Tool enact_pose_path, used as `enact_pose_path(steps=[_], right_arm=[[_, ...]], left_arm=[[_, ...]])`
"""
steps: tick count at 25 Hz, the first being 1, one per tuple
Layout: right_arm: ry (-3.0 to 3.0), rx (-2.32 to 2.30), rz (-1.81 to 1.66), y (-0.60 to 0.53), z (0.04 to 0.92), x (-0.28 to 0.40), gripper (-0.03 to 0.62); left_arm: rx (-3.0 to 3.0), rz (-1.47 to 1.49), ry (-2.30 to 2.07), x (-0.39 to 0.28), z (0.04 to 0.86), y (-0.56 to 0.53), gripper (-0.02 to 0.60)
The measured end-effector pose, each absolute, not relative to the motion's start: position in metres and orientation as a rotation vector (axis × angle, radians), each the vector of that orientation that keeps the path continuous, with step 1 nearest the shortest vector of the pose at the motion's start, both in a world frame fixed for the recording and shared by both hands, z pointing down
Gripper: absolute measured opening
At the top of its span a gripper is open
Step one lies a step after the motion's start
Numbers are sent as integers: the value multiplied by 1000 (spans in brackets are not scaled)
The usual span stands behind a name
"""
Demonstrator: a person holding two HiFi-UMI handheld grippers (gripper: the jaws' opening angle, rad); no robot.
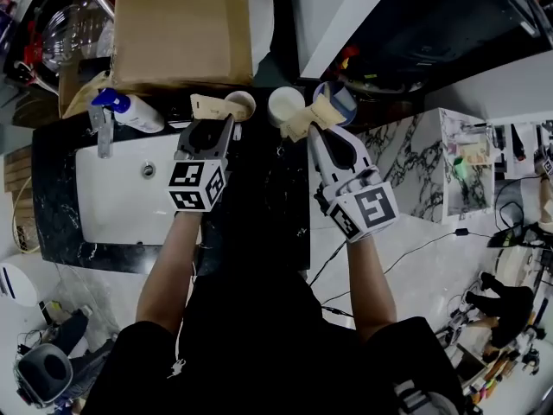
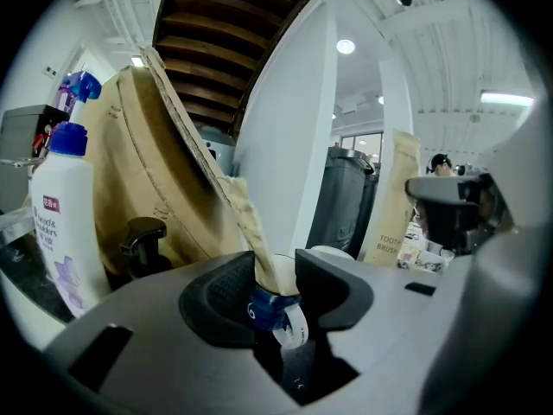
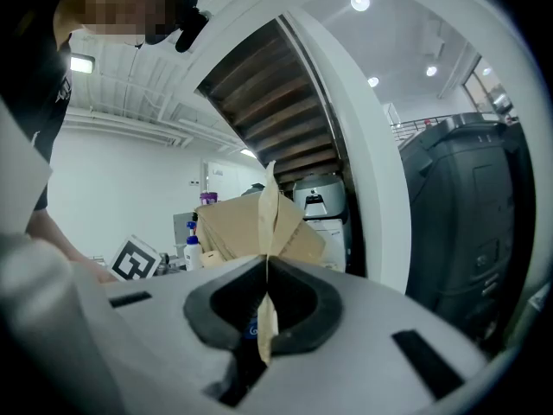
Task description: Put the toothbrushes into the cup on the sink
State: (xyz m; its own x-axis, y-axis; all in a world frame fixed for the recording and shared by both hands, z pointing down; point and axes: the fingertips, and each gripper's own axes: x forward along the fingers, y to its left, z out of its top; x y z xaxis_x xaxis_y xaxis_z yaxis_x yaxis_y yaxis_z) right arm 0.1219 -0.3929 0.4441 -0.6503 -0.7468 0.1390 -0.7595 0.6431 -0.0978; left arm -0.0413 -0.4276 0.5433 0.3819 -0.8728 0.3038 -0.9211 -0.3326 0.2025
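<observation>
Two white cups [image 1: 243,103] [image 1: 285,105] stand at the back of the black counter, right of the sink [image 1: 121,199]. My left gripper [image 1: 226,123] reaches toward the left cup. A tan toothbrush packet [image 2: 259,242] with a blue and white piece at its foot stands between the left gripper's [image 2: 275,285] jaws, with a gap on the right side; the jaws are open. The right gripper [image 1: 313,130] is shut on a second tan toothbrush packet [image 1: 314,113] beside the right cup. In the right gripper view that thin packet [image 3: 269,223] is pinched edge-on at the right gripper [image 3: 264,306].
A white spray bottle [image 1: 131,111] with a blue trigger and a big cardboard box [image 1: 181,26] stand behind the sink. The faucet [image 1: 102,133] sits at the basin's back left. A blue and white round object [image 1: 340,101] lies behind the right packet. A marble shelf [image 1: 432,167] is at the right.
</observation>
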Motion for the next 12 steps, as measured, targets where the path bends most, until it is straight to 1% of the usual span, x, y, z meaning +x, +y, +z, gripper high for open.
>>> enact_pose_path(steps=[4, 7, 12], right_arm=[[-2763, 1298, 205, -387, 437, 122, 5], [-2765, 1314, 189, -382, 433, 122, 5], [-2763, 1340, 163, -374, 424, 122, 5]], left_arm=[[2295, 197, -1577, -49, 541, -422, 192], [2289, 208, -1585, -55, 541, -414, 199], [2298, 210, -1583, -60, 534, -396, 195]])
